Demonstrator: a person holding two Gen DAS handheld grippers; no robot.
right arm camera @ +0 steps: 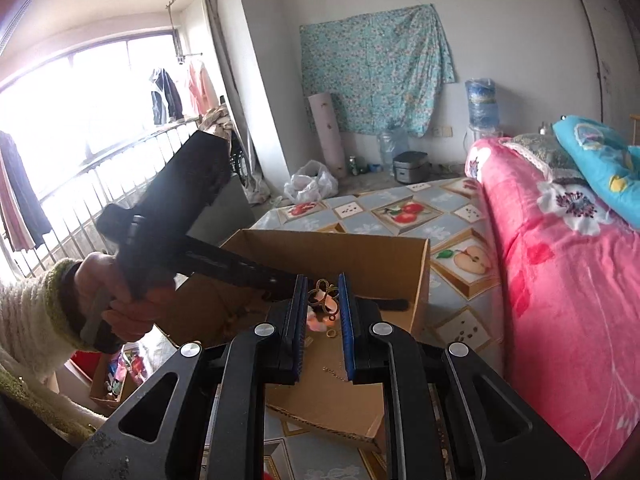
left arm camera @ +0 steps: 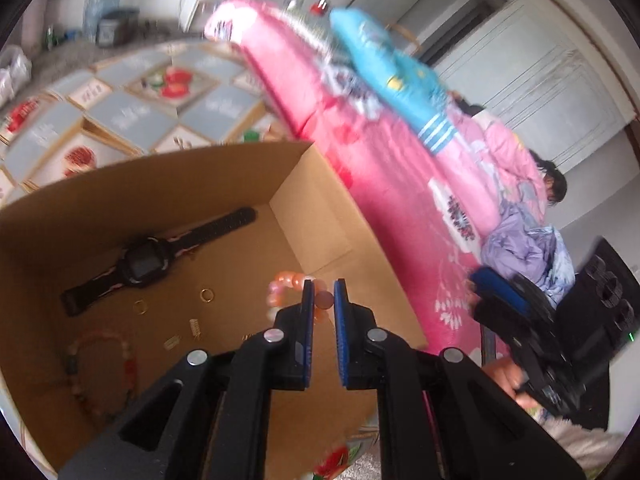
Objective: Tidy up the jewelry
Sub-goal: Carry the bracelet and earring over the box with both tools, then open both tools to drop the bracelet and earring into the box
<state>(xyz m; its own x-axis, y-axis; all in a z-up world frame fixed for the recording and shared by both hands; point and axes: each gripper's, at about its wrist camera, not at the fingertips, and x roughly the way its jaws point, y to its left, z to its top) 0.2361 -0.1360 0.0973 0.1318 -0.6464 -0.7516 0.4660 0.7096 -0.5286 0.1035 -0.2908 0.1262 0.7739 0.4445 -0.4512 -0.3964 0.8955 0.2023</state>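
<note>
In the left wrist view my left gripper [left arm camera: 324, 294] hangs over an open cardboard box [left arm camera: 120, 208], shut on a bead of an orange bead bracelet [left arm camera: 286, 284]. On the box floor lie a black watch [left arm camera: 148, 264], small gold rings [left arm camera: 207, 295] and a pale bead necklace [left arm camera: 100, 372]. In the right wrist view my right gripper [right arm camera: 322, 294] is shut on a gold looped ornament [right arm camera: 323, 290] above the same box [right arm camera: 320, 248]. The left tool's fingers [right arm camera: 248, 270] reach in from the left, their tips hidden behind my right finger. The right gripper [left arm camera: 486, 298] shows blurred at the right edge.
A bed with a pink flowered quilt [right arm camera: 560, 280] runs along the right of the box, with a person lying under covers [left arm camera: 552, 184]. The box stands on a fruit-patterned floor mat [right arm camera: 400, 212]. A railing and window [right arm camera: 80, 168] are at the left.
</note>
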